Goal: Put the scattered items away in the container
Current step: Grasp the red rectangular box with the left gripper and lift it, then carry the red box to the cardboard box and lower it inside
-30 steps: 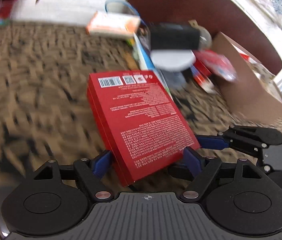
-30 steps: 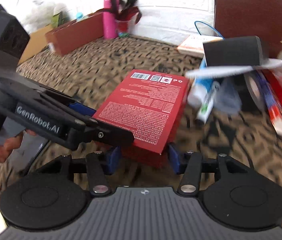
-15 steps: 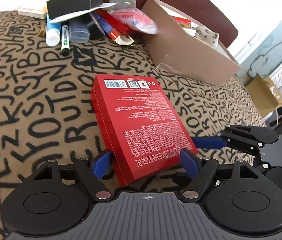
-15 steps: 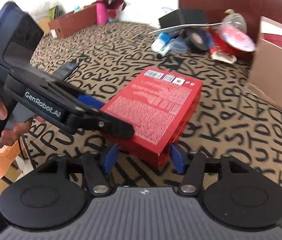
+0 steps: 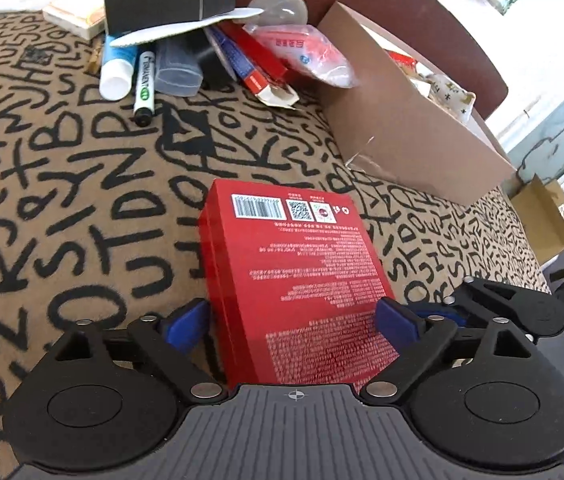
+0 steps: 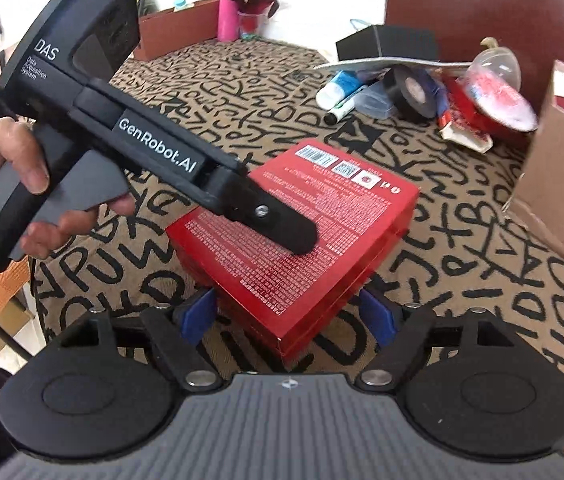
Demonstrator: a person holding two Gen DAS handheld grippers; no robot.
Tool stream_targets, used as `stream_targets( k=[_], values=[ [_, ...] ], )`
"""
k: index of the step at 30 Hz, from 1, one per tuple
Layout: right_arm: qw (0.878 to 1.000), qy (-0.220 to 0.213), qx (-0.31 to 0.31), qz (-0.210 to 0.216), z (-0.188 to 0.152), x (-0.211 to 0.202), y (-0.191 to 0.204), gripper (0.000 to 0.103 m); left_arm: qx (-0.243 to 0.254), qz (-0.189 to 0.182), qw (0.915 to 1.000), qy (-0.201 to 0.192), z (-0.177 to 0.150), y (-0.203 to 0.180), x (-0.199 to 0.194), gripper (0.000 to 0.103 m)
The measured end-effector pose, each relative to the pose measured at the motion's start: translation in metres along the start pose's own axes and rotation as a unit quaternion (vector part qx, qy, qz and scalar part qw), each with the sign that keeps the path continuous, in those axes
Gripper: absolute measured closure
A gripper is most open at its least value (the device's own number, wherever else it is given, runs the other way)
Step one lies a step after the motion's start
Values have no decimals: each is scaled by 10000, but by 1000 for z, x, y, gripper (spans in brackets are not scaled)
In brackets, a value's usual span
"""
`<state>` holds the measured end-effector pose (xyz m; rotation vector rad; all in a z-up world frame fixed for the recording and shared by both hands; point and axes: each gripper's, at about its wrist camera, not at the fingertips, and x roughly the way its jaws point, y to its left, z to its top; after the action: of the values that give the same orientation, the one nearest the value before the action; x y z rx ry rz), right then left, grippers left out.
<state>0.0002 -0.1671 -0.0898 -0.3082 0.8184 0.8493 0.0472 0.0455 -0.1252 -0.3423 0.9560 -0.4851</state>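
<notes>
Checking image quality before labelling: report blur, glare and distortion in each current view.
Left wrist: sharp; print on the red box is legible; fisheye bends the cloth edges; the window corner is blown out. Right wrist: mostly sharp; the plastic bag looks slightly smeared; the wall behind is overexposed; the left gripper covers part of the box.

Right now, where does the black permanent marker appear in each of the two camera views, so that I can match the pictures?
Left wrist view: the marker lies upper left, between the white-capped tube and a clear case.
Right wrist view: the marker lies upper right of centre, cap pointing lower left, beside the same tube.
Shared landmark: the red box, nearer the camera than the marker in both views.
</notes>
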Motion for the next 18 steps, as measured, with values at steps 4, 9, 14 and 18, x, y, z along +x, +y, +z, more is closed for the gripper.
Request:
stream_targets(
  k=[4, 9, 14, 18],
  values=[
    [9999, 130, 33, 82, 0, 6, -3, 22, 95, -44, 9999, 41, 1, 0, -1, 13],
    [9995, 175, -258, 104, 3, 4, -2, 19, 4, -257, 9994, 211, 6, 8, -1, 15],
    [9989, 253, -377, 91, 8, 10, -1, 16, 249, -132, 9994, 217, 5, 1, 1, 18],
    [9991, 207, -338, 134, 6, 8, -3, 19, 274, -186, 9991, 267, 6, 4, -2, 21]
  ],
)
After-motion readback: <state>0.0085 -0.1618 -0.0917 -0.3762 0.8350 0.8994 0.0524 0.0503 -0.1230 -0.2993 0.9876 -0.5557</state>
